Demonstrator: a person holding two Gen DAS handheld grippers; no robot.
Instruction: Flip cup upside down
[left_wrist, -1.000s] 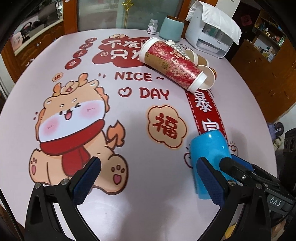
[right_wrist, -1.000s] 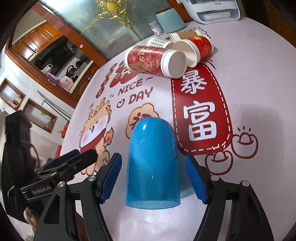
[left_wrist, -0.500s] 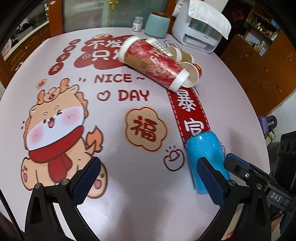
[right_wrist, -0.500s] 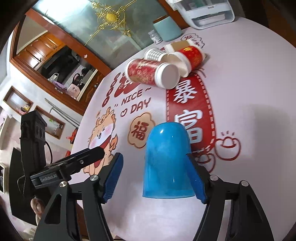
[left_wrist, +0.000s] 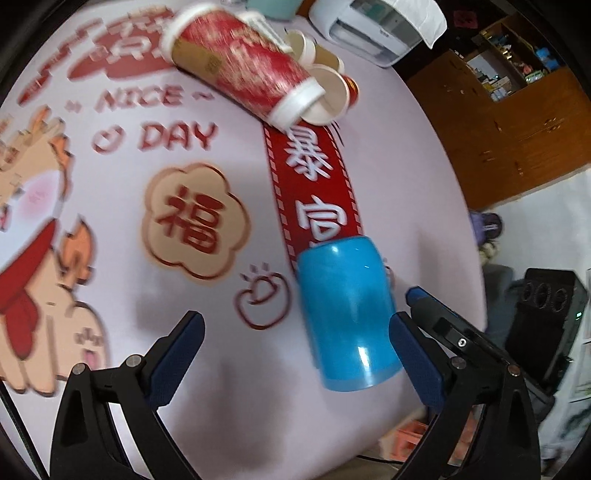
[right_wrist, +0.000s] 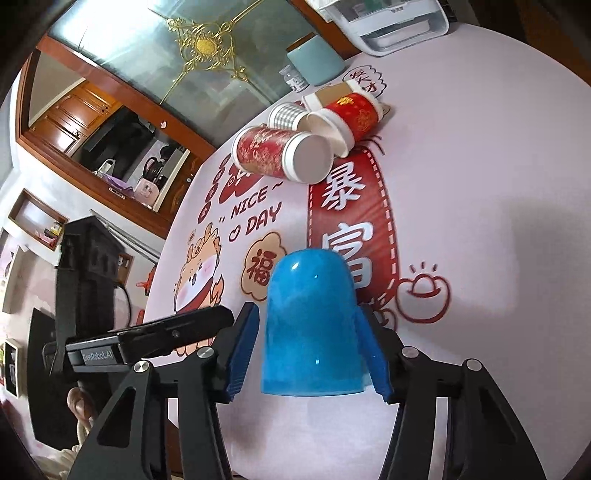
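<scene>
Right gripper (right_wrist: 308, 350) pinches the blue cup (right_wrist: 310, 328), lying on its side on the table (right_wrist: 480, 206), while the left gripper (left_wrist: 295, 354) hangs wide open beside it.

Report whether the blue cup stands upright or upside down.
Upside down: the blue cup shows its closed rounded base on top and its rim down, between the right gripper's fingers.

The cup (right_wrist: 310, 328) is glossy blue plastic with a rounded closed end; it lies on its side on the counter (right_wrist: 480, 206), open rim nearest, closed end pointing far, over a red banner print.
</scene>
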